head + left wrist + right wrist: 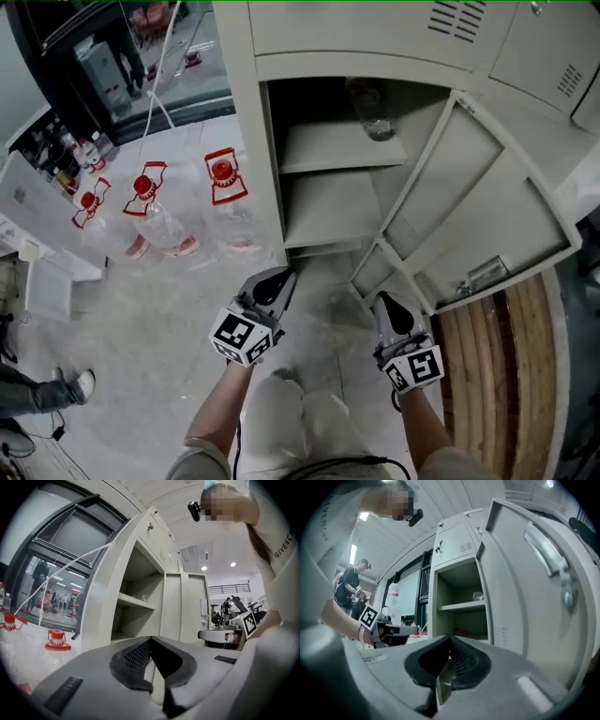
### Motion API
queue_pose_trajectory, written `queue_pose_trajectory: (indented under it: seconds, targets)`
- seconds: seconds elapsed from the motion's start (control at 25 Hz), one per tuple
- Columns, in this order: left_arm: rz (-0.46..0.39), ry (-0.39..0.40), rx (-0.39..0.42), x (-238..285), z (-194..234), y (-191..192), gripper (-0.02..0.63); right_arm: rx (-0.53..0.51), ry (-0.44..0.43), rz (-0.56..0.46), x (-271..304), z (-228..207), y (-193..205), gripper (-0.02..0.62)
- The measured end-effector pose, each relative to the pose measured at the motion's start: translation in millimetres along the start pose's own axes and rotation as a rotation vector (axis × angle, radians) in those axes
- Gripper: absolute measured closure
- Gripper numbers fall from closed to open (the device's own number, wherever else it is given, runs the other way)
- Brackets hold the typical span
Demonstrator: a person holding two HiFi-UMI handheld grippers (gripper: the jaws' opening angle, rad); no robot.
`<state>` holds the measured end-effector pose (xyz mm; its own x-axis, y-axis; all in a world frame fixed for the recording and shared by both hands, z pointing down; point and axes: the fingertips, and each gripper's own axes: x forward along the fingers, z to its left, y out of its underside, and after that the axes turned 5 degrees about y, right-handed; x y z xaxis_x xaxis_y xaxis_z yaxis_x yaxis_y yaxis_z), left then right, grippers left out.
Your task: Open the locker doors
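Locker (269,141): 1 door (478,206) stands swung open to the right, showing a shelf (342,145) with a glass vessel (373,117) on it. The vented door above (375,23) is shut.

Left gripper (272,286) and right gripper (394,314) hover near, in front of the open bay. Both have jaws pressed together with nothing between them.

Judgement: the upper door is next. Spread the jaws before reaching its lock (438,549), pinch squarely, and pull along the hinge arc. Keep the other gripper clear of the swing.

Water bottles (220,187) stand to the left, well apart.
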<state>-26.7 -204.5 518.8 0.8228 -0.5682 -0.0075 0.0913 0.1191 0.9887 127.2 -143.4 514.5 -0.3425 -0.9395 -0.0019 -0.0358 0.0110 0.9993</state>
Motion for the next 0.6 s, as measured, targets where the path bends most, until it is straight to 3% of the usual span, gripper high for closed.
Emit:
queue_pose_trajectory:
  seconds: [0.32, 0.6]
  targets:
    - [-0.030, -0.060, -0.071, -20.0, -57.3, -129.4, 0.607, 0.020, 0.005, 0.097, -35.5, 0.9, -107.4, 0.595]
    - [-0.024, -0.142, -0.074, -48.4, -108.4, -215.1, 0.607, 0.005, -0.085, 0.094, -66.4, 23.5, -202.1, 0.597]
